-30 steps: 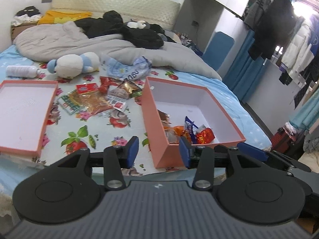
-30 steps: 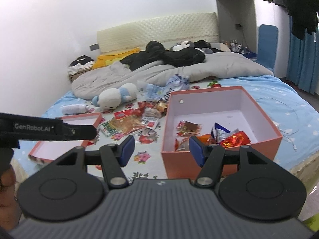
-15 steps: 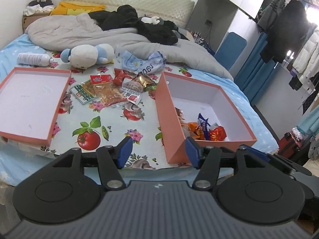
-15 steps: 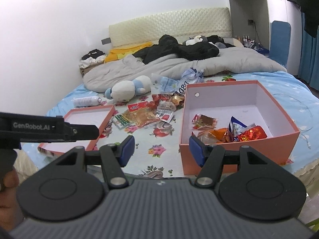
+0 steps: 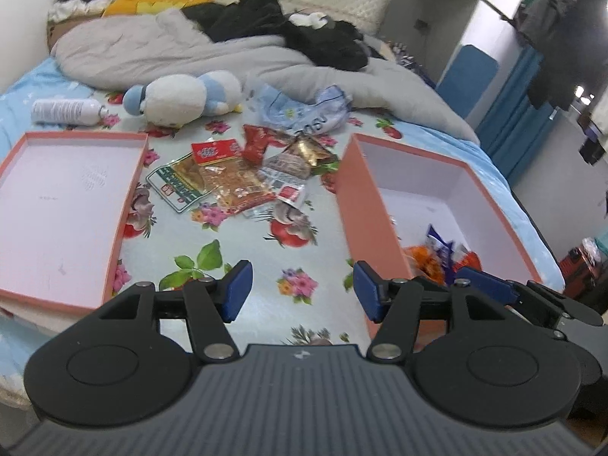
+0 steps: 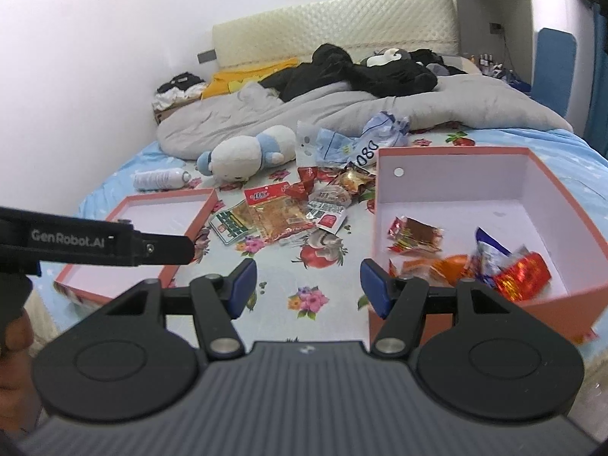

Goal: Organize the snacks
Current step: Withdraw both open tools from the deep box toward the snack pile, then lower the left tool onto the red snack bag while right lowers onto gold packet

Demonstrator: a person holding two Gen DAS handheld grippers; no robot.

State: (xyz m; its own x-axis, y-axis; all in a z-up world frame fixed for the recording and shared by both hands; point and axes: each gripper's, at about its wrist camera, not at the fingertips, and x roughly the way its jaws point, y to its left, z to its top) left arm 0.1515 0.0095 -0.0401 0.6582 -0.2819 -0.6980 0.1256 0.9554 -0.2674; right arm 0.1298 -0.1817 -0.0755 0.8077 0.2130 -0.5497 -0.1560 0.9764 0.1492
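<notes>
Several snack packets [image 5: 243, 174] lie in a loose pile on the flowered bedsheet, between a flat pink lid [image 5: 57, 197] on the left and a deep pink box [image 5: 364, 205] on the right. More packets [image 6: 494, 262] lie in the box [image 6: 452, 174], near its front. My left gripper [image 5: 302, 292] hovers open over bare sheet in front of the pile, with nothing between its blue pads. Also open and empty, my right gripper [image 6: 308, 289] is beside the box's near left corner, short of the pile [image 6: 281, 216]. The lid [image 6: 159, 220] shows partly behind the left gripper's black body.
A white and blue plush toy [image 5: 182, 98], a white bottle [image 5: 64, 112] and a crumpled plastic bag [image 5: 304, 114] lie behind the snacks. A grey duvet [image 5: 171, 53] and black clothes [image 5: 285, 26] fill the back of the bed. A hand [image 6: 15, 326] shows at the left edge.
Both grippers moved forward and lower toward the bed, so the snack pile and box look nearer. The left jaws widened a little early on. Nothing on the bed moved.
</notes>
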